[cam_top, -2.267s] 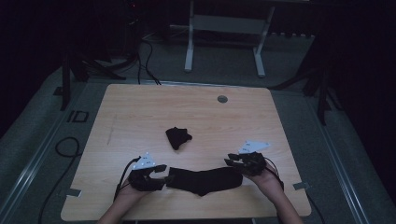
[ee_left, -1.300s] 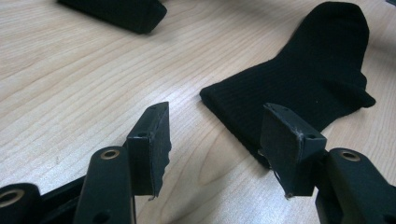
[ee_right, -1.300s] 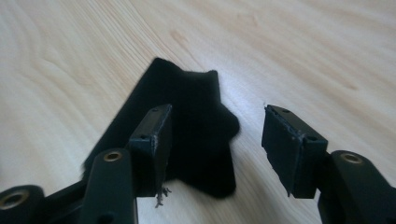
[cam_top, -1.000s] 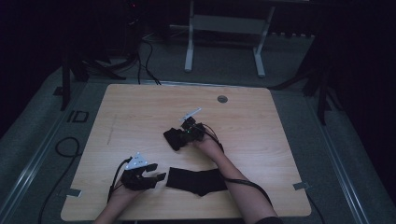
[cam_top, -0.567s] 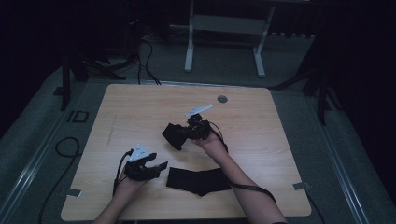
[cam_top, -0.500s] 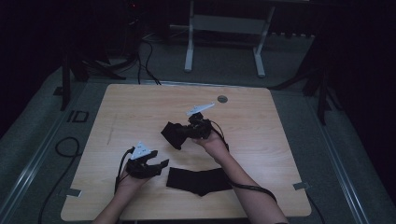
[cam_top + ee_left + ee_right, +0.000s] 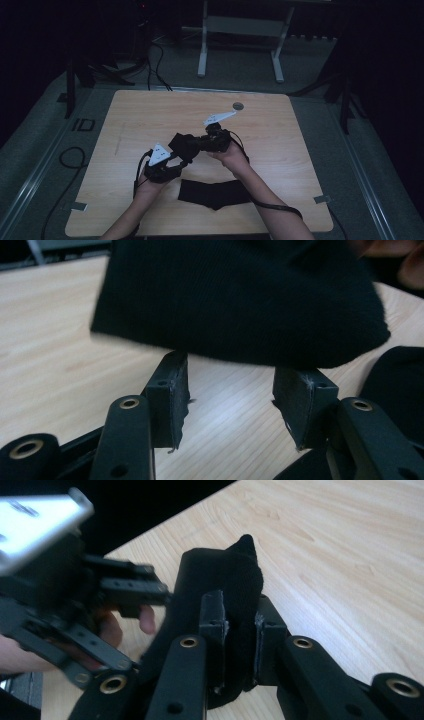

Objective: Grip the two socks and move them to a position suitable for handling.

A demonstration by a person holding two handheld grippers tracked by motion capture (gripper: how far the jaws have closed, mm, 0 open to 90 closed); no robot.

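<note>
Sock (image 7: pixel 184 145) pinched in right tongs (image 7: pixel 200 144), lifted mid-table, left tongs (image 7: pixel 231 400) gaping beneath

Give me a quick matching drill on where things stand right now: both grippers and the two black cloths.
Things:
1. right gripper
2. left gripper
3. small cloth
4. flat cloth

States:
A. lies spread on the table near the front edge
B. lifted off the table, between the two grippers
C. pads pinch a fold of cloth
D. jaws apart, just been closing, just under the cloth's hanging edge

Pairs: 1-C, 2-D, 3-B, 4-A
</note>
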